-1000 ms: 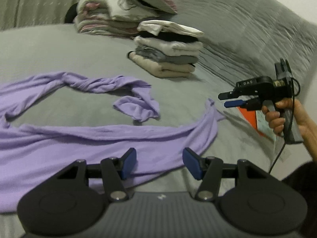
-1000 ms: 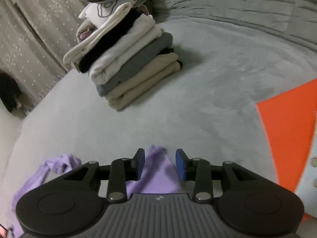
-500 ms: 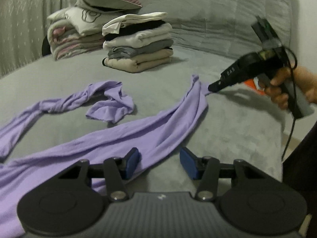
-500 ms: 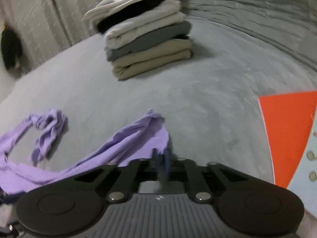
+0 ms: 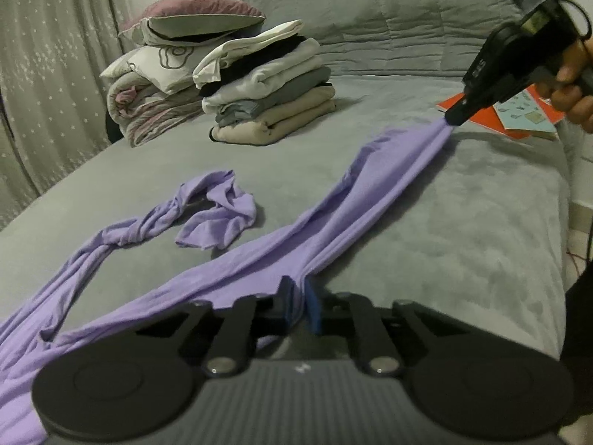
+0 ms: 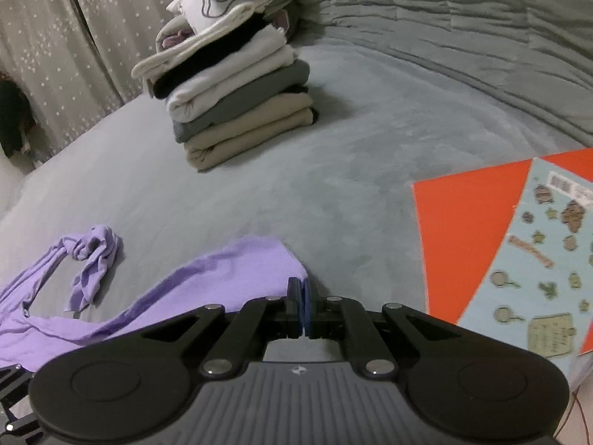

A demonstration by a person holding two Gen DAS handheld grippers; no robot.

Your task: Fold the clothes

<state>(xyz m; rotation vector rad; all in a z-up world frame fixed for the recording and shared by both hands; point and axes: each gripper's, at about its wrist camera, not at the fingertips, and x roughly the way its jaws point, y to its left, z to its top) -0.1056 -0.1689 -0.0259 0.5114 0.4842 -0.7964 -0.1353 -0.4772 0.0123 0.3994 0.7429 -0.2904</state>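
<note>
gripper: the right gripper (image 6: 300, 306) at bottom centre, pads pressed together on a corner of the purple garment (image 6: 207, 278)
garment: runs from centre to lower left, a twisted end at left
stack: folded clothes (image 6: 237, 100) upper centre on the grey bed cover (image 6: 370, 141)
booklet: orange with pale blue sheet (image 6: 519, 244), right edge
curtain (image 6: 63, 44): upper left

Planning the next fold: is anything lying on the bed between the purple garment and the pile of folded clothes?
Nothing visible. Bare grey bed cover separates the purple garment from the folded pile. The orange folder lies off to the side. Both claws, left and right, already grip the garment.
</note>
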